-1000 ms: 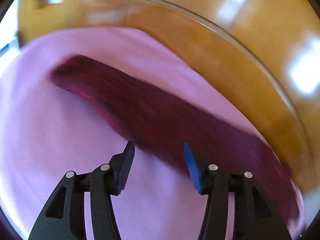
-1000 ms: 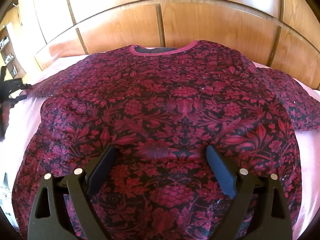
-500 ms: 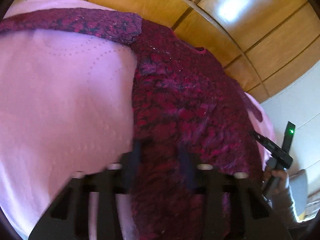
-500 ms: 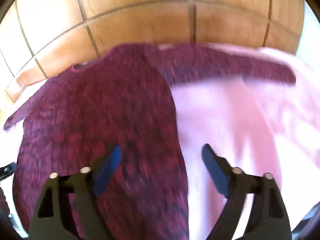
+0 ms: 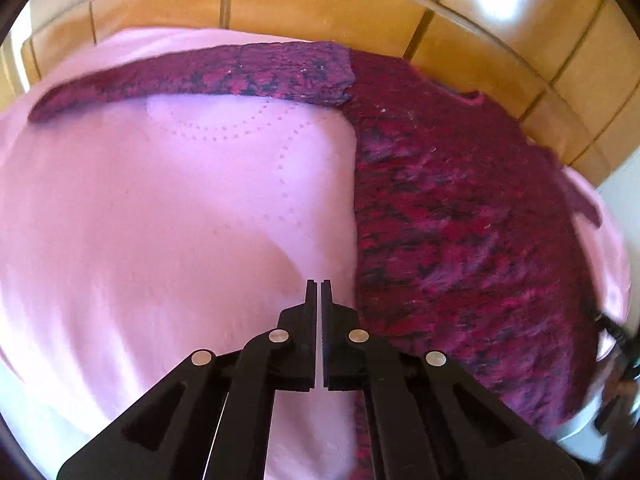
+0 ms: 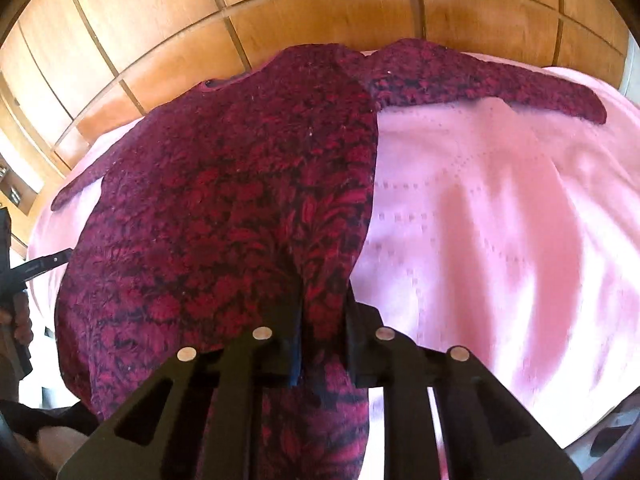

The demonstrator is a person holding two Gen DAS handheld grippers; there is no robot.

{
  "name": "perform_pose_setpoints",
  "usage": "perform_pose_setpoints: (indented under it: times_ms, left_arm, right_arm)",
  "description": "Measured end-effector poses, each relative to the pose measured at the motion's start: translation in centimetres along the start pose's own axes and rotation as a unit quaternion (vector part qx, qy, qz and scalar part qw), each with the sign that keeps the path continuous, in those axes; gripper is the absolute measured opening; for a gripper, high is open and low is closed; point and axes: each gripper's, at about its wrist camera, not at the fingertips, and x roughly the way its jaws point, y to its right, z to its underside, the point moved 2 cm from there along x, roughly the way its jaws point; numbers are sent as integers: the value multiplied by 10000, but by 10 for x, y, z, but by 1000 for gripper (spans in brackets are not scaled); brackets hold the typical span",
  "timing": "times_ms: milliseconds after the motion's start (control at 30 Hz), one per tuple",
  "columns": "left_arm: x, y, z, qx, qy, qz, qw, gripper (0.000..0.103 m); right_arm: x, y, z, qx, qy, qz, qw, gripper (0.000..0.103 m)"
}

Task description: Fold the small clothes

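Note:
A dark red floral long-sleeved top (image 6: pixel 224 200) lies spread on a pink bedspread (image 6: pixel 500 220), neck toward the wooden headboard. My right gripper (image 6: pixel 322 304) is shut on the top's right bottom hem, with cloth bunched between the fingers. In the left wrist view the top (image 5: pixel 460 220) fills the right side, one sleeve (image 5: pixel 192 76) stretched out to the left. My left gripper (image 5: pixel 320 284) has its jaws closed together, just left of the top's side edge over the pink bedspread (image 5: pixel 160 240). I see no cloth between its tips.
A wooden panelled headboard (image 6: pixel 320 12) runs behind the bed. The other hand-held gripper (image 6: pixel 36 268) shows at the left edge of the right wrist view, and at the right edge of the left wrist view (image 5: pixel 616 340).
Both grippers were open and have closed. The right one swung to the top's right hem and closed on it. The left one swung to the top's left side.

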Motion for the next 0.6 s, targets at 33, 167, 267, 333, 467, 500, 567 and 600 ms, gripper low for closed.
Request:
perform_pose_setpoints:
  times_ms: [33, 167, 267, 333, 467, 500, 567, 600]
  left_arm:
    - [-5, 4, -1, -52, 136, 166, 9998, 4]
    - [-20, 42, -12, 61, 715, 597, 9956, 45]
    - [-14, 76, -17, 381, 810, 900, 9919, 53]
    - [-1, 95, -17, 610, 742, 918, 9911, 53]
    - [30, 126, -10, 1003, 547, 846, 9898, 53]
    - [36, 130, -8, 1094, 491, 781, 9897, 53]
    - [48, 133, -3, 1207, 339, 697, 9897, 53]
    - [51, 133, -2, 1226, 291, 670, 9898, 53]
  right_arm:
    - [0, 2, -3, 21, 0, 0, 10000, 22]
    - [-7, 28, -21, 506, 303, -110, 9982, 44]
    - [-16, 63, -46, 1139, 790, -144, 9902, 58]
    - [-19, 97, -66, 1696, 1097, -185, 9792, 58]
    - [-5, 173, -101, 2935, 1464, -326, 9441, 59]
    - [0, 189, -107, 3175, 1496, -308, 9359, 59]
    - [12, 221, -118, 3681, 1555, -253, 9163, 59]
    - [19, 239, -125, 3954, 1588, -253, 9043, 59]
